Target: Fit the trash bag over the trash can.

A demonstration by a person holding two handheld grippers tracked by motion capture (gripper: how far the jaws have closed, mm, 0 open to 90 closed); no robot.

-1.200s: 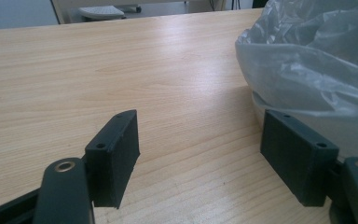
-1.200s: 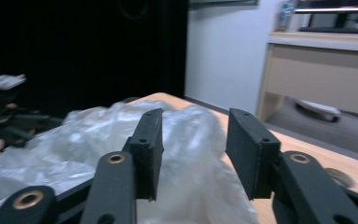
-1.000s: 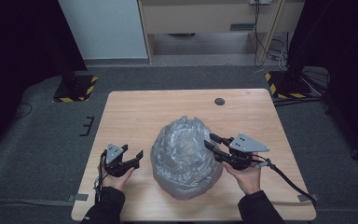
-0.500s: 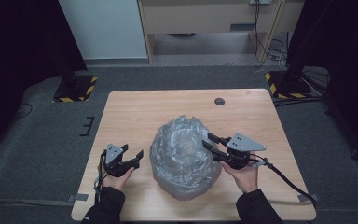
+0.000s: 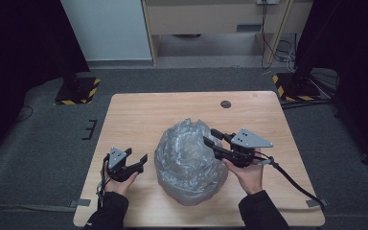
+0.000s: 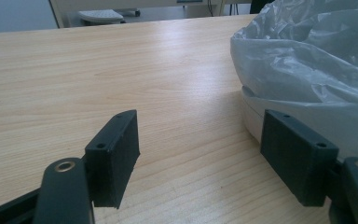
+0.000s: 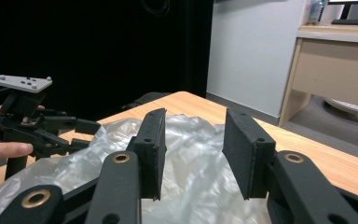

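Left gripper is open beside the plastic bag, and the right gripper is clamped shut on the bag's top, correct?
Not quite. The right gripper is not clamped: the right gripper view shows a gap between its jaws, which have just been opening above the plastic bag, with no film pinched. The left gripper is open beside the bag, as you said.

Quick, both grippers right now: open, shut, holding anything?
Left gripper: open, holding nothing, beside the plastic bag.
Right gripper: jaws just been opening, a clear gap between them, above the bag, nothing held.
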